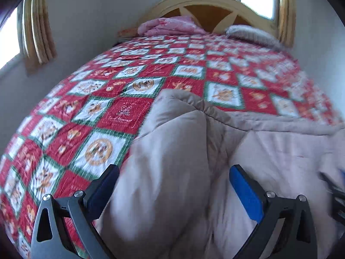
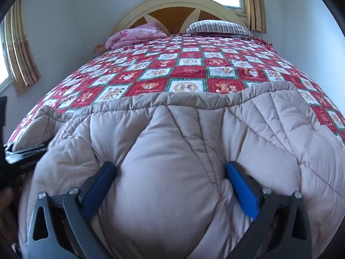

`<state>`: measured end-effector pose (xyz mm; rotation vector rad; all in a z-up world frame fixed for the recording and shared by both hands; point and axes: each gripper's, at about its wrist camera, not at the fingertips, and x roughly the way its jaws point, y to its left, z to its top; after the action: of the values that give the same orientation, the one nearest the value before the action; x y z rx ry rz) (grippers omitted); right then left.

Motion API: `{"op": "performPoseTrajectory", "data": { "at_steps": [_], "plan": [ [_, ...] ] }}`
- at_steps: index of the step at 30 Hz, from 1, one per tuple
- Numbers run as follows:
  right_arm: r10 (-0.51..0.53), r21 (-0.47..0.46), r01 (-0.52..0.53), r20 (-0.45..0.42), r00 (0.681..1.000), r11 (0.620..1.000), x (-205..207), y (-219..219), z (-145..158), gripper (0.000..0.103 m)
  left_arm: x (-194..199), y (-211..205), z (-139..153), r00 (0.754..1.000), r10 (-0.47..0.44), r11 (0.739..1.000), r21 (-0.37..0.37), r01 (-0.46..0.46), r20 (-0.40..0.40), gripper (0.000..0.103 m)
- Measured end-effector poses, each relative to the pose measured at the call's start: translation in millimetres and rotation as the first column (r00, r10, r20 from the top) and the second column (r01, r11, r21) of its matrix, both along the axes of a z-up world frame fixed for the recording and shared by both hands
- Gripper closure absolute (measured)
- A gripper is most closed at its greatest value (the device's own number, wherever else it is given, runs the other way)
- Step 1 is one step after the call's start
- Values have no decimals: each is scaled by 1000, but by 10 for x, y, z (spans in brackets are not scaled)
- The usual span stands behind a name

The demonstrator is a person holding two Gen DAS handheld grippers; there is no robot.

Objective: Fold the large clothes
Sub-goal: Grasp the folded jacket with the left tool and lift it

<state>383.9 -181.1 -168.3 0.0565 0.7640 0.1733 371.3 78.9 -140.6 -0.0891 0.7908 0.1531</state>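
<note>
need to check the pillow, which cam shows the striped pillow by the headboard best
The right wrist view: the dark-and-white striped pillow is sharp there, its stripes clear, lying against the arched wooden headboard. The left wrist view shows it only as a blurred pale shape at the bed's far right.

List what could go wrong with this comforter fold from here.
1. Both the left gripper and right gripper straddle thick puffs of the beige comforter with jaws wide; the bulk may slip out.
2. Dragging it could rumple the patchwork bedspread underneath.
</note>
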Motion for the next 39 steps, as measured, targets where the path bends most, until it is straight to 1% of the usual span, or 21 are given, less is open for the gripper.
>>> {"op": "performPoseTrajectory", "data": {
  "at_steps": [2, 4, 6, 7, 9, 10, 14, 19, 21, 22, 23, 24, 25, 26, 30, 32, 34, 35, 36, 37, 39],
  "plan": [
    [2, 4, -2, -2, 1000, 1000, -7, -7, -1, 0, -243, 150, 153, 999, -18, 1000, -19, 19, 33, 1],
    [2, 7, -2, -5, 1000, 1000, 2, 12, 1, 0, -501, 311, 256, 998, -35, 999, 3, 35, 57, 1],
    [1, -3, -1, -10, 1000, 1000, 9, 26, -6, 0, -743, 515, 266, 998, -34, 999, 23, 33, 51, 1],
    [0, -5, 0, -12, 1000, 1000, 13, 27, -9, 0, -818, 598, 240, 999, -32, 999, 15, 31, 40, 1],
    [0, -9, 0, -14, 1000, 1000, 17, 32, -13, 0, -961, 751, 120, 999, -39, 998, -46, 39, -5, 1],
    [0, -9, 0, -14, 1000, 1000, 20, 36, -14, 0, -1029, 803, 34, 998, -54, 994, -93, 52, -23, 1],
    [0, -9, 0, -13, 1000, 1000, 17, 37, -14, 0, -1099, 829, -190, 997, -78, 975, -208, 72, -19, 1],
    [5, -7, -5, -13, 1000, 1000, 14, 33, -15, 0, -967, 810, -427, 992, -123, 925, -364, 111, -10, 1],
    [5, -8, -5, -13, 1000, 1000, 13, 30, -16, 0, -939, 819, -450, 990, -141, 912, -387, 139, 22, 2],
    [5, -8, -5, -13, 1000, 1000, 10, 26, -17, 0, -937, 829, -444, 987, -155, 900, -407, 155, 34, 3],
    [5, -5, -5, -12, 1000, 1000, 11, 31, -16, 0, -944, 831, -440, 984, -171, 887, -428, 174, 45, 11],
    [6, -5, -6, -12, 1000, 1000, 13, 29, -16, 0, -943, 811, -443, 980, -194, 878, -437, 195, 48, 29],
    [6, -3, -6, -11, 1000, 1000, 15, 26, -15, 0, -942, 786, -448, 972, -228, 859, -459, 228, 55, 37],
    [6, -4, -6, -11, 1000, 1000, 13, 27, -16, 0, -940, 760, -458, 967, -250, 843, -479, 245, 55, 43],
    [6, -2, -6, -10, 1000, 1000, 11, 22, -19, 0, -967, 697, -412, 970, -238, 866, -441, 235, 50, 41],
    [7, 2, -7, -8, 1000, 1000, 10, 23, -13, 0, -973, 677, -402, 974, -223, 872, -437, 221, 47, 41],
    [8, 4, -8, -5, 1000, 1000, 7, 22, -8, 0, -970, 637, -399, 972, -231, 878, -421, 228, 45, 41],
    [8, 4, -8, -4, 1000, 1000, 8, 24, 0, 0, -972, 637, -396, 969, -242, 872, -426, 242, 56, 47],
    [12, 8, -12, -4, 1000, 1000, 8, 25, 1, 0, -985, 625, -380, 961, -265, 857, -436, 273, 81, 65],
    [12, 8, -12, -4, 1000, 1000, 8, 25, -1, 0, -1014, 609, -356, 954, -282, 846, -441, 298, 103, 70],
    [12, 8, -12, -4, 1000, 1000, 8, 23, -1, 0, -1057, 602, -323, 948, -291, 848, -424, 318, 130, 80]
  ]
}}
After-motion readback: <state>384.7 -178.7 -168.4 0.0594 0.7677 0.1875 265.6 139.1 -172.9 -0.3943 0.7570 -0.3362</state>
